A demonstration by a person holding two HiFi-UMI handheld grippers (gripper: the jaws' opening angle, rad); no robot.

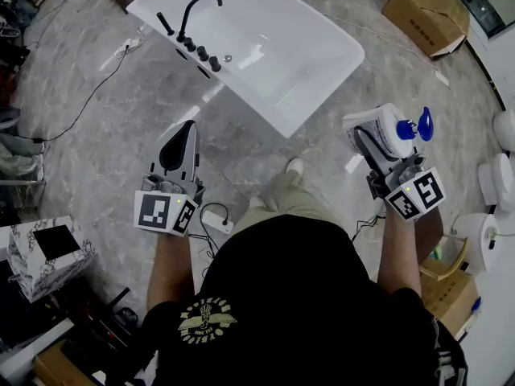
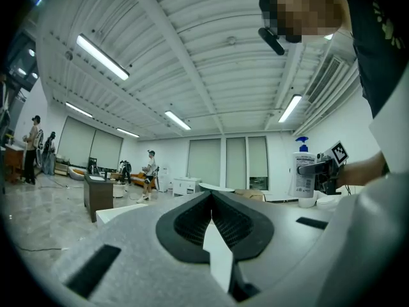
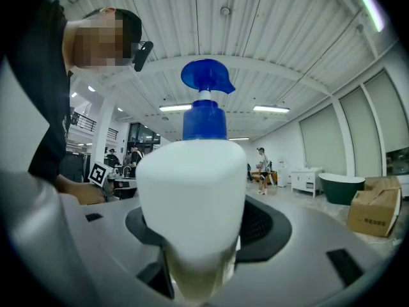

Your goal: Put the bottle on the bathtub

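Right claw [image 1: 375, 137]: jaws clamped on the white plastic bottle with blue pump head [image 1: 392, 129]. The bottle is held in the air, to the right of the white bathtub [image 1: 318, 34] and apart from it, not yet on it.

Left claw [image 1: 183, 139]: jaws pressed together, nothing between them; it sits left of the tub's near end.

A black curved faucet [image 1: 195, 13] and a row of black knobs stand on the tub's left rim.

Floor is grey marbled tile [image 1: 96, 151], with a white power strip [image 1: 216, 219] by the person's foot. A brown cardboard box [image 1: 425, 10] sits far right.

The room is a large hall with a white ribbed ceiling [image 2: 192, 43] and strip lights.
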